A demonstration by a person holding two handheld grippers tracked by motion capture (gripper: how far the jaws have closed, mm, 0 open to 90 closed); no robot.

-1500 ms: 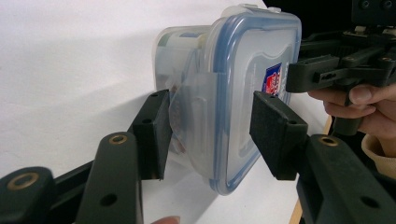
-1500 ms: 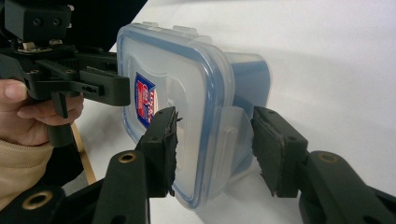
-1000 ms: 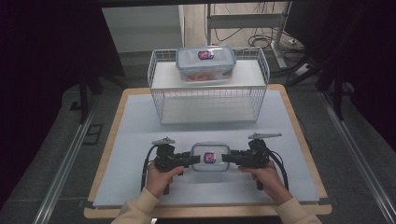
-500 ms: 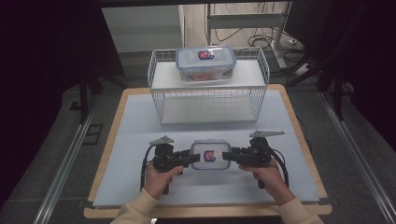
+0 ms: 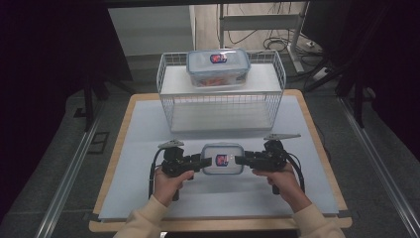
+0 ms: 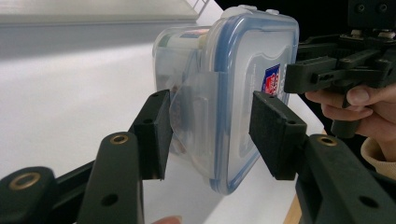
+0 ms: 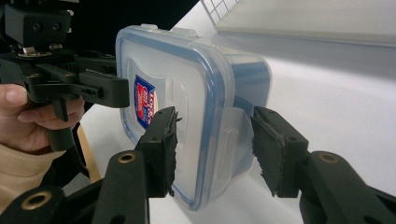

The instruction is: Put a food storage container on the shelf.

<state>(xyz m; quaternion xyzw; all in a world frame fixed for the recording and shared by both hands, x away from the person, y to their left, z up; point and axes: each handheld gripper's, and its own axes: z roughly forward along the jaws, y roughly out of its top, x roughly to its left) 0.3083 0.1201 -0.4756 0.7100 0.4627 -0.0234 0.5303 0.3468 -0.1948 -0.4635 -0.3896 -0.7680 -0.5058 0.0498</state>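
You have two lidded containers: one near the table's front edge between your left gripper and right gripper, one atop the wire basket at the back edge. Each gripper's half-open jaws straddle a side latch; whether the pads press is unclear. Nothing has shifted since a second ago, and the near container's contents are hard to make out.

High view: white table sheet evenly bright under overhead light; surroundings at left and right fall to near-black. Soft, short shadows beneath the wire basket. Image slightly soft overall, no motion blur.
Left gripper view: far tabletop washed out to pale white; near black jaws dark yet fairly sharp; mild glare on the clear container.
Right gripper view: similar; far basket edge out of focus, background overexposed, upper left corner dark.
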